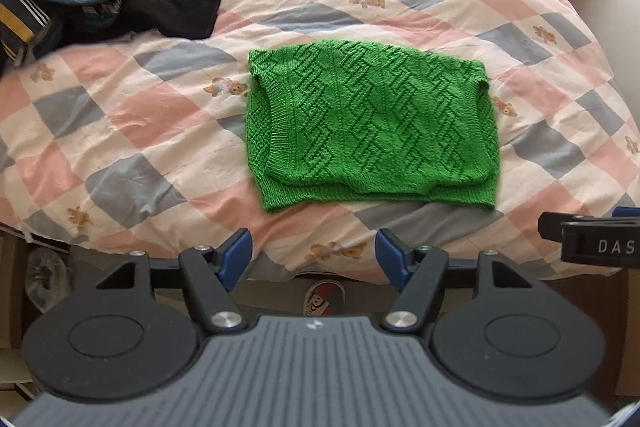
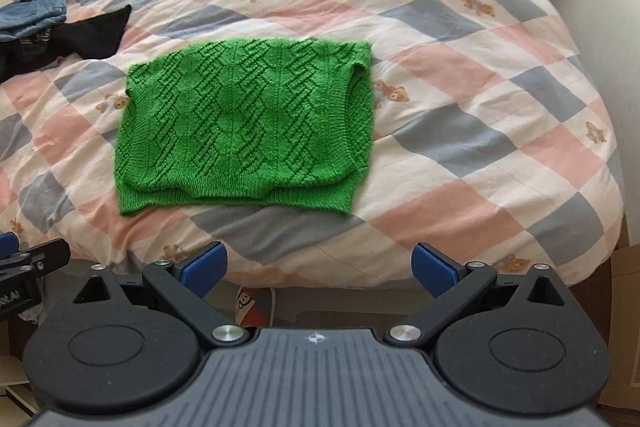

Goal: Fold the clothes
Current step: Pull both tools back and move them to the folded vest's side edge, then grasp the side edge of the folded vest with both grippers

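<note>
Green knitted vest folded double on checked bed; soft, light, stretchy, best pinched at doubled near hem; left gripper and right gripper hovering short, fingers apart, empty.

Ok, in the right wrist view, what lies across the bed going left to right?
Faded blue denim garment → black cloth garment → folded green cable-knit sweater → bare stretch of the pink, grey and white checked teddy-bear quilt.
</note>
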`<state>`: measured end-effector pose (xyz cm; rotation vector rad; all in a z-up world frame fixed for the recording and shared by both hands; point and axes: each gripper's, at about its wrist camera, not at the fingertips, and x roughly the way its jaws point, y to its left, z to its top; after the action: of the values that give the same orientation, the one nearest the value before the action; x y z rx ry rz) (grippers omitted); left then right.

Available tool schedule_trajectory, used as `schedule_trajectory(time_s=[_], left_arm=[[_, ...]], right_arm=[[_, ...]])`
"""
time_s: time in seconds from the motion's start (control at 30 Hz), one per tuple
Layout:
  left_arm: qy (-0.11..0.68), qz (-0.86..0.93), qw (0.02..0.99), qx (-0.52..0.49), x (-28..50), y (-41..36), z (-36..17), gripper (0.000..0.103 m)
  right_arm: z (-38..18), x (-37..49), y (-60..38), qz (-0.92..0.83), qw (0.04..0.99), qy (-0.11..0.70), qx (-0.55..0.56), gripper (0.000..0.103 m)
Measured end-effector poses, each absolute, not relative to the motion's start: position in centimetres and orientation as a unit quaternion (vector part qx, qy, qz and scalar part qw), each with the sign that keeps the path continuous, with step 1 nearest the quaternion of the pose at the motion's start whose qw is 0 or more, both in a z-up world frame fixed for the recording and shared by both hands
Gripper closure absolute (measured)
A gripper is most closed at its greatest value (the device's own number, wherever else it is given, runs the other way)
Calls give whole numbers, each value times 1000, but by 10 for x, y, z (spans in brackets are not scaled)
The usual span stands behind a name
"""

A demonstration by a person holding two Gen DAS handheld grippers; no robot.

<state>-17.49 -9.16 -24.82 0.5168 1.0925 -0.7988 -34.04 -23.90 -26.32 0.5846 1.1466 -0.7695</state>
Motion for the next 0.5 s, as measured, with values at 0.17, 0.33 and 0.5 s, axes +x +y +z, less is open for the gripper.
schedule_trajectory(time_s=[0.17,0.33,0.5], left_arm=[[566,-360,723,165,-101,-95,-284,38],[601,-360,709,80,-32,-105,-335,38],[620,-359,698,19,18,-122,-396,38]], right_arm=[[-291,-316,-259,-354,711,531,294,2],[-321,-302,-273,-368,686,545,313,2],[-355,-300,-283,-386,660,551,333,2]])
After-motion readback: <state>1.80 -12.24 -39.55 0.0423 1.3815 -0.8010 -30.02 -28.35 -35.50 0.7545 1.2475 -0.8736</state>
